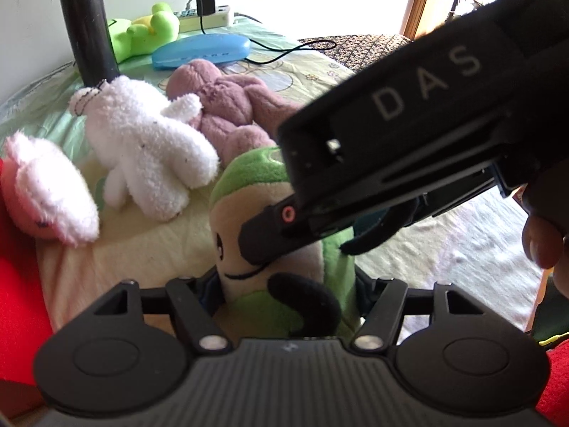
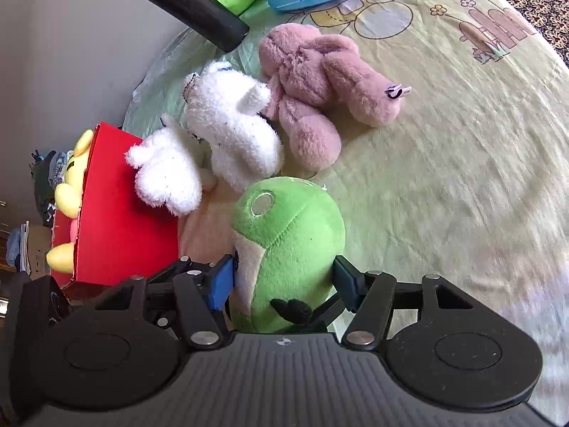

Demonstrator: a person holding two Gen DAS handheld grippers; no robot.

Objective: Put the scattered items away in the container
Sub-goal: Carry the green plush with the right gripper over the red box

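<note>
A green and beige plush toy (image 1: 270, 249) (image 2: 291, 235) stands upright on the bed beside the red box (image 2: 117, 213). My left gripper (image 1: 288, 284) is shut on its lower body, both pads pressed into the sides. My right gripper (image 2: 284, 277) (image 1: 302, 245) reaches in from the right and straddles the same toy with its jaws open; the blue pad (image 2: 222, 281) rests at the toy's white side without squeezing it. A yellow plush (image 2: 71, 185) lies inside the box.
On the bed sheet (image 2: 444, 178) lie a white plush (image 2: 231, 124), a second white one (image 2: 167, 174) against the box, and a mauve plush (image 2: 320, 82). Behind them are a black flask (image 1: 87, 25), a blue case (image 1: 202, 49), a green frog plush (image 1: 149, 28) and a power strip (image 1: 206, 17).
</note>
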